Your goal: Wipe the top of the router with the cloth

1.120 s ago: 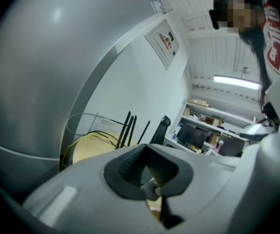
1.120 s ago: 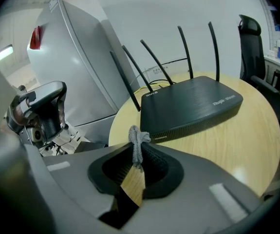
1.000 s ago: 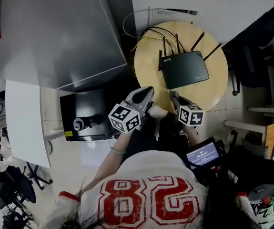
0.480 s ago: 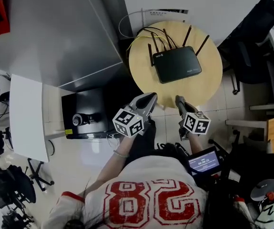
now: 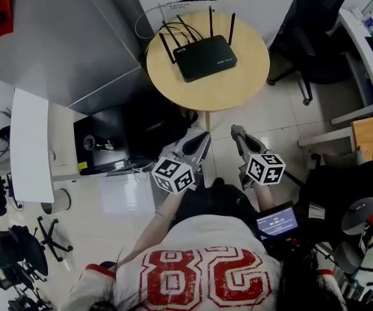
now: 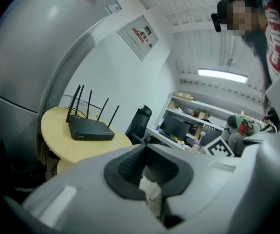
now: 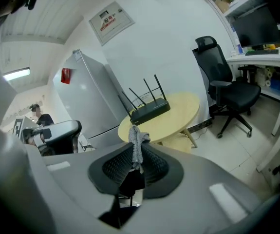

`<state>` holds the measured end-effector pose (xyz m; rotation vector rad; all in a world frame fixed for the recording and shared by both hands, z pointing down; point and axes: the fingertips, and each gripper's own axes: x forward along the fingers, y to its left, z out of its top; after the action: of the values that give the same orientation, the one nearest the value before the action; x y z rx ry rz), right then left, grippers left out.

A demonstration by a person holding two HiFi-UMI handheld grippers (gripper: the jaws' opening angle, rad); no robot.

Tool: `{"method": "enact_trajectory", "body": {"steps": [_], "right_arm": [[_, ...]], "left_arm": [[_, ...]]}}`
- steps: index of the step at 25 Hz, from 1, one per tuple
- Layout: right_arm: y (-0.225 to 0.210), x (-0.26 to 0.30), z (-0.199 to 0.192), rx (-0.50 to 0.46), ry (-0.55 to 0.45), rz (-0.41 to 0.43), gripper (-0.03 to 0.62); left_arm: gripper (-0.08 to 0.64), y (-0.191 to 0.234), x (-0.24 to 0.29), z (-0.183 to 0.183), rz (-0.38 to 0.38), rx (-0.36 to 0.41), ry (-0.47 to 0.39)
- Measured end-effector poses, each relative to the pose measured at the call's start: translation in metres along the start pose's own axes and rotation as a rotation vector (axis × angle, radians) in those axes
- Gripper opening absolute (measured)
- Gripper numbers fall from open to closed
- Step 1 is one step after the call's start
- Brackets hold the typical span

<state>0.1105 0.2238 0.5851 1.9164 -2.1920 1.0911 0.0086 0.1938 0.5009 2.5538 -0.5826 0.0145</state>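
cloth pinched in the right hand-held gripper, router apart on the round worktop

the black router (image 5: 205, 57) lies flat on the round wooden worktop (image 5: 248, 86), toward its far left part, with its thin antennas standing up along the back edge. cables run off the worktop's far rim behind it. nothing touches the router's top.

the cloth (image 7: 136, 144), a small grey knitted piece, is not on the router. it is clamped between the pads of the right hand-held gripper (image 5: 237, 133), whose jaws are pressed onto it, and a bunched tuft sticks up past the tips. the left hand-held gripper (image 5: 200, 138) has its jaws pressed together at the tips with nothing between them.

both hand-held grippers are held side by side over the pale tiled floor (image 5: 128, 203), on the person's side of the worktop and well apart from the router, pointing toward it.

a black office chair (image 5: 312, 28) stands right of the worktop. a large grey cabinet (image 5: 50, 44) stands to its left.
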Motion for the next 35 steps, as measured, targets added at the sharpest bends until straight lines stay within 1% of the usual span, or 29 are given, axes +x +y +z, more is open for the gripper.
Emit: {"method": "enact_trajectory", "body": {"steps": [3, 6, 9, 13, 16, 19, 25, 35], "right_arm": [[0.008, -0.022, -0.005, -0.023, -0.016, 0.034, 0.043], [0.019, -0.032, -0.003, -0.032, -0.042, 0.061, 0.043], [0.031, -0.034, 0.003, -0.047, -0.069, 0.087, 0.043], [0.045, -0.035, 0.008, -0.056, -0.092, 0.109, 0.042], [0.055, -0.034, 0.011, -0.061, -0.1, 0.121, 0.043], [0.067, -0.032, 0.005, -0.056, -0.096, 0.135, 0.042], [0.085, -0.026, -0.005, -0.085, -0.063, 0.145, 0.042], [0.087, -0.031, -0.008, -0.101, -0.047, 0.112, 0.041]], "left_arm": [[-0.002, -0.026, -0.007, -0.006, -0.001, 0.016, 0.003], [-0.002, -0.038, -0.014, 0.005, 0.005, 0.04, -0.027], [-0.002, -0.043, -0.02, 0.013, 0.003, 0.065, -0.037], [-0.002, -0.046, -0.026, 0.013, 0.004, 0.067, -0.037], [-0.002, -0.049, -0.029, 0.014, -0.007, 0.08, -0.024], [-0.002, -0.051, -0.038, 0.012, -0.015, 0.09, -0.011], [-0.002, -0.038, -0.053, 0.015, 0.003, 0.064, -0.034], [-0.002, -0.028, -0.06, 0.013, 0.005, 0.021, -0.056]]}}
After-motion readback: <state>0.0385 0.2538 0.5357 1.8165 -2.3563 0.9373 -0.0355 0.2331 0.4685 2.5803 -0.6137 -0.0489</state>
